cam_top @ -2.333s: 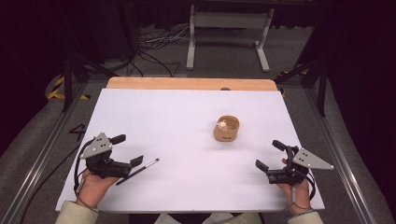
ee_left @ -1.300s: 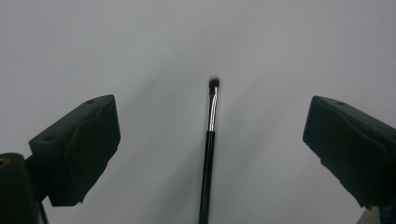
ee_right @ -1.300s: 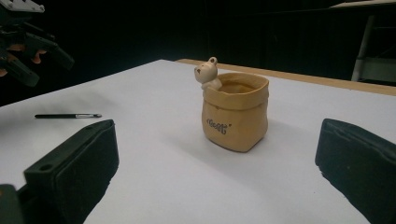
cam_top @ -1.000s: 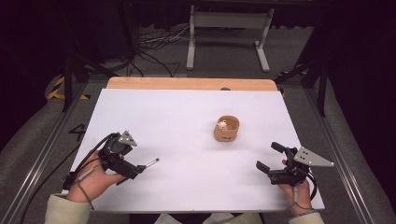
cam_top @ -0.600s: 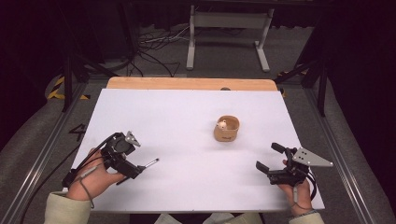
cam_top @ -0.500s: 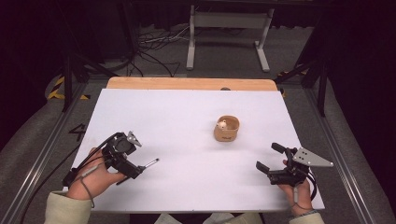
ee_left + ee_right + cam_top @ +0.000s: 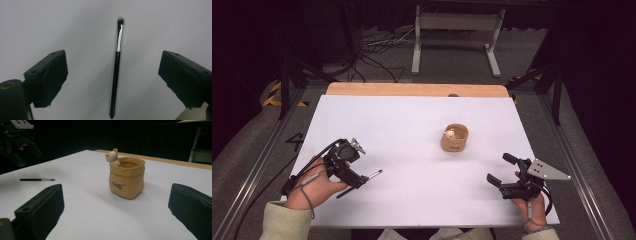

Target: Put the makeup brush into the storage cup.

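A: Since the earliest frame the left tongs (image 7: 362, 176) have tipped over and swung down toward the brush (image 7: 117, 65); the right tongs (image 7: 501, 171) sit where they were.

B: Jaw state, left?

A: Wide. They have just closed a touch, yet the pads stand well apart with the brush lying lengthwise between them, touching neither. Bristles point away from the camera on that gripper.

B: So nothing is lifted.

A: Correct. The brush lies flat on the white worktop (image 7: 412, 130), at the front left, well apart from the cup (image 7: 455, 138).

B: And the right side?

A: Right tongs wide too, holding nothing, facing the tan bag-shaped cup with a small bear on its rim, which stands upright past centre.

B: Progress?

A: Early, by my reading. Approach and alignment look done; closing on the handle, the lift, and likely the carry to the cup remain.
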Available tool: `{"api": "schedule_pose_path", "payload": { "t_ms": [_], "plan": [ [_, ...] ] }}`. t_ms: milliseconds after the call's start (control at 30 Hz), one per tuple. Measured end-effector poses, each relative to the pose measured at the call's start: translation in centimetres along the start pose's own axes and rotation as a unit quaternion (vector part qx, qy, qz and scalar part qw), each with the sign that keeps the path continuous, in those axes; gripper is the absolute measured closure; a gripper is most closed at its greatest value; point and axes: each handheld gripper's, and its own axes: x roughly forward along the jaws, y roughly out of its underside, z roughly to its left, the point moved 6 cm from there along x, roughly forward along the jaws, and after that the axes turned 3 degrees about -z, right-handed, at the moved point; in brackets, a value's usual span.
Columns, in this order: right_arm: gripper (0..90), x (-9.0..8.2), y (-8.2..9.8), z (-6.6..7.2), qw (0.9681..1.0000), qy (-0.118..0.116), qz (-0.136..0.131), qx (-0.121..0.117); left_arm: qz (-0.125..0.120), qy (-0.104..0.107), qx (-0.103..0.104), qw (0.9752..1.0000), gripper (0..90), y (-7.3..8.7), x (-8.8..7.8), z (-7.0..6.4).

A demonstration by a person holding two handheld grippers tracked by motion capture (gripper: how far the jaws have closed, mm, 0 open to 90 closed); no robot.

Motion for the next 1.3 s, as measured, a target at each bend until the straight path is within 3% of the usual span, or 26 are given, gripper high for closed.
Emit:
{"api": "schedule_pose_path", "payload": {
  "t_ms": [667, 1033, 1167, 1300],
  "plan": [
    [0.5, -0.4, -0.2, 0.0, 0.9999, -0.005, -0.010, 0.013, 0.032, 0.018, 0.002, 0.9993, 10.3, -0.4, 3.0, -0.7],
    [0.1, -0.4, -0.2, 0.0, 0.9995, -0.009, -0.012, 0.026, 0.042, 0.024, 0.013, 0.9987, 12.1, -0.4, 3.8, -1.1],
    [0.0, -0.4, -0.1, -0.2, 0.9989, -0.012, -0.011, 0.043, 0.048, 0.029, 0.021, 0.9982, 13.0, -0.3, 4.0, -1.3],
    [0.0, -0.3, -0.1, -0.1, 0.9991, -0.014, -0.009, 0.038, 0.051, 0.028, 0.026, 0.9980, 14.1, -0.3, 4.3, -1.5]
  ]
}}
